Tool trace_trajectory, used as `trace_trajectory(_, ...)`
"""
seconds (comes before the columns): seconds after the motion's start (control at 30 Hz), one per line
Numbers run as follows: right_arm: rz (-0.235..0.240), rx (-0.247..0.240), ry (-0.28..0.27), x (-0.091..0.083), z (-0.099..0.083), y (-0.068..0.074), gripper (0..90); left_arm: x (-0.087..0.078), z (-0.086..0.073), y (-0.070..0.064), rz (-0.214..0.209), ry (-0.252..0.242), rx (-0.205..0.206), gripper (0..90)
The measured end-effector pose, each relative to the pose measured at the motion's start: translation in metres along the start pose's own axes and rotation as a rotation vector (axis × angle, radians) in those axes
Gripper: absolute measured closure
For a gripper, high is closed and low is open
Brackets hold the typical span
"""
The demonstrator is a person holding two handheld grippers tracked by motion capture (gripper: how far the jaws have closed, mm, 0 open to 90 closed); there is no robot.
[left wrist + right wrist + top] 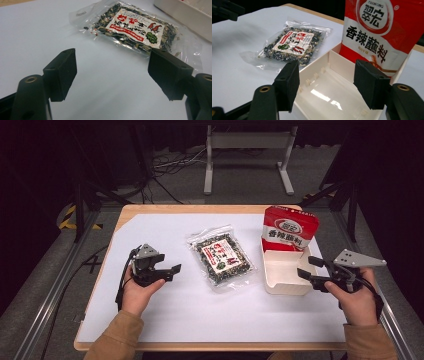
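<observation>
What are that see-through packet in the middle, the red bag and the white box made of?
The clear packet looks like thin glossy plastic film: it wrinkles, glints, and shows the dark dried bits inside. The red bag seems a printed plastic or foil-laminate pouch, smooth and opaque; which one I cannot tell. The white box looks like rigid moulded plastic, given its shiny floor and thin straight walls.

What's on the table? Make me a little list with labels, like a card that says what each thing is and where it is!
surface: white sheet over a wooden table
middle: clear packet of dark dried bits, lying flat
right side: white box, open on top
in the box: red pouch standing upright at the far end; near part empty
left hand-held gripper: open, holding nothing, pointing at the clear packet
right hand-held gripper: open, holding nothing, at the box's right edge
</observation>
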State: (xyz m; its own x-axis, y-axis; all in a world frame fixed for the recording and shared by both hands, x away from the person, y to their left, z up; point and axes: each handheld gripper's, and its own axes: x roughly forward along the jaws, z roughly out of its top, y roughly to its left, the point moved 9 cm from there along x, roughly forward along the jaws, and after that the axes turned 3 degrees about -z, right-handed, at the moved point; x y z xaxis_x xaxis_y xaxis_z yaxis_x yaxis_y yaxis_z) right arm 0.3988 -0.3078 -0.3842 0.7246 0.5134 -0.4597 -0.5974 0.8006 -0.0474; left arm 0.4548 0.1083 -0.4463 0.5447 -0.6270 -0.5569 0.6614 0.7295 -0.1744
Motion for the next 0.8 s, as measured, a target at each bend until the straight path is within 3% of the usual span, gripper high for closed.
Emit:
trace_trajectory(0.17,0.012,-0.023,0.014,0.005,-0.003,0.007,38.2,0.006,0.002,-0.005,-0.039,0.005,-0.044,38.0)
trace_trajectory(0.27,0.010,-0.041,0.017,0.007,-0.003,0.012,38.1,0.012,0.003,-0.008,-0.065,0.004,-0.052,38.0)
trace_trajectory(0.33,-0.015,-0.077,0.015,0.007,-0.002,0.014,38.0,0.019,0.002,-0.008,-0.063,0.023,-0.034,37.4)
trace_trajectory(0.4,-0.025,-0.103,0.003,0.007,0.000,0.016,38.0,0.027,0.000,-0.012,-0.107,0.034,-0.057,36.4)
trace_trajectory(0.7,-0.019,-0.181,-0.026,0.006,0.006,0.027,37.8,0.052,-0.006,-0.013,-0.101,0.098,-0.103,39.2)
trace_trajectory(0.8,-0.015,-0.195,-0.032,0.005,0.006,0.031,37.7,0.062,-0.008,-0.010,-0.103,0.110,-0.146,37.6)
